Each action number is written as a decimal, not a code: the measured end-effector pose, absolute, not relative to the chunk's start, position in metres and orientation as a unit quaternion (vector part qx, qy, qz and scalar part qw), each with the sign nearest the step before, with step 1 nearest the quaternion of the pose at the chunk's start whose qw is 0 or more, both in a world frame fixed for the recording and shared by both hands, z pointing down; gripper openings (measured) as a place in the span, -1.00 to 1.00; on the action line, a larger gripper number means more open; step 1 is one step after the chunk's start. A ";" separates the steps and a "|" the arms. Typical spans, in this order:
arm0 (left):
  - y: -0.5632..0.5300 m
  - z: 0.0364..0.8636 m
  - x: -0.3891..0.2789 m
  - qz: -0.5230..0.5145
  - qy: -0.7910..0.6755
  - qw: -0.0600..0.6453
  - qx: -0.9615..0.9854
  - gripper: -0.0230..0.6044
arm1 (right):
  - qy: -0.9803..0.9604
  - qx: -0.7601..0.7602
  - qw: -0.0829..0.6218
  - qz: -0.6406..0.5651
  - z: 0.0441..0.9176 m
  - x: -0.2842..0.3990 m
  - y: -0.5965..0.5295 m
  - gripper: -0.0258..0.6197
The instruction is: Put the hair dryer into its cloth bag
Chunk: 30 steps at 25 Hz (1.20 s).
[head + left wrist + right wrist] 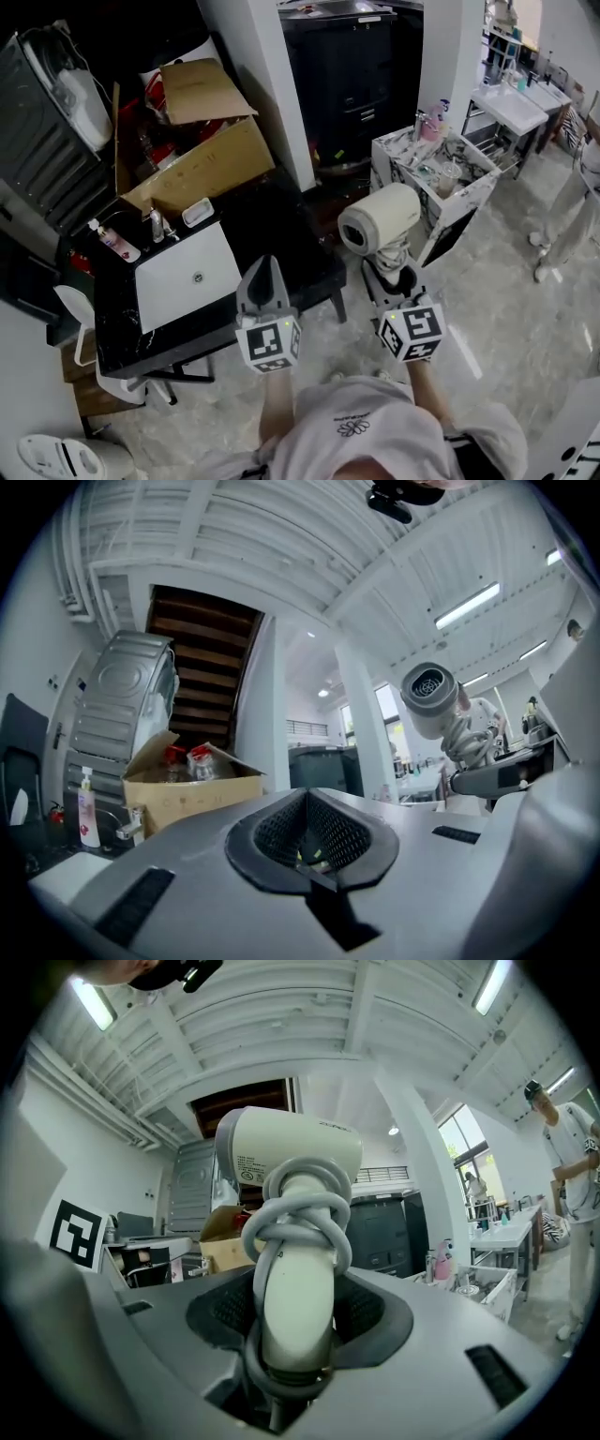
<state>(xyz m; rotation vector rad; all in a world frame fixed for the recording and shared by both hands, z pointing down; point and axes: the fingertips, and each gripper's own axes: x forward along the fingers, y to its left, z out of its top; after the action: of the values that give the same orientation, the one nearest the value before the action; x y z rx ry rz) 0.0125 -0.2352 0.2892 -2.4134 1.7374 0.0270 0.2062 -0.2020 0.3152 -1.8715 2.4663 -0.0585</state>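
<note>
A cream hair dryer (pixel 380 217) stands upright in my right gripper (pixel 394 274), which is shut on its handle. Its grey cord is wound around the handle (pixel 292 1241), and the barrel points left in the right gripper view. The jaws of the right gripper (pixel 295 1340) sit wide on both sides of the handle. My left gripper (pixel 265 270) hangs over the front edge of the black table, shut, with nothing between its jaws (pixel 307 853). From the left gripper view the hair dryer (pixel 429 697) shows to the upper right. I see no cloth bag in any view.
A black table (pixel 272 225) carries a white basin (pixel 187 272), a soap bottle (pixel 114 241) and an open cardboard box (pixel 197 159). A cluttered white cart (pixel 441 173) stands beyond the dryer. A dark cabinet (pixel 352 75) is behind. A person (pixel 572 216) stands at the right.
</note>
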 end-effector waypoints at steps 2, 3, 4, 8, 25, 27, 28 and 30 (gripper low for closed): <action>-0.234 0.288 0.020 0.016 0.591 0.081 -0.803 -0.87 | 0.803 -0.595 0.020 -0.016 0.314 0.214 -0.205 -0.30; -0.234 0.288 0.023 0.020 0.594 0.078 -0.800 -0.87 | 0.806 -0.592 0.019 -0.015 0.314 0.218 -0.207 -0.30; -0.233 0.288 0.027 0.021 0.598 0.075 -0.797 -0.87 | 0.808 -0.589 0.017 -0.016 0.315 0.222 -0.209 -0.30; -0.229 0.294 0.034 0.013 0.615 0.074 -0.785 -0.87 | 0.815 -0.579 0.010 -0.020 0.319 0.234 -0.211 -0.30; -0.225 0.303 0.024 -0.008 0.632 0.074 -0.772 -0.87 | 0.833 -0.552 0.004 -0.024 0.326 0.227 -0.217 -0.30; -0.231 0.306 0.020 -0.019 0.626 0.070 -0.777 -0.87 | 0.834 -0.551 0.003 -0.027 0.326 0.222 -0.219 -0.30; -0.233 0.308 0.018 -0.026 0.621 0.068 -0.781 -0.87 | 0.834 -0.551 0.001 -0.031 0.327 0.220 -0.219 -0.30; -0.238 0.313 0.017 -0.048 0.602 0.070 -0.794 -0.87 | 0.833 -0.552 -0.007 -0.037 0.330 0.216 -0.218 -0.30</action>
<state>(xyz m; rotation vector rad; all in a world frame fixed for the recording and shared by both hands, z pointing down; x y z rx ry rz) 0.0170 -0.2376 0.3132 -2.3898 1.8107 -0.1453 0.2160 -0.2180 0.3303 -1.7426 2.6271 -0.1165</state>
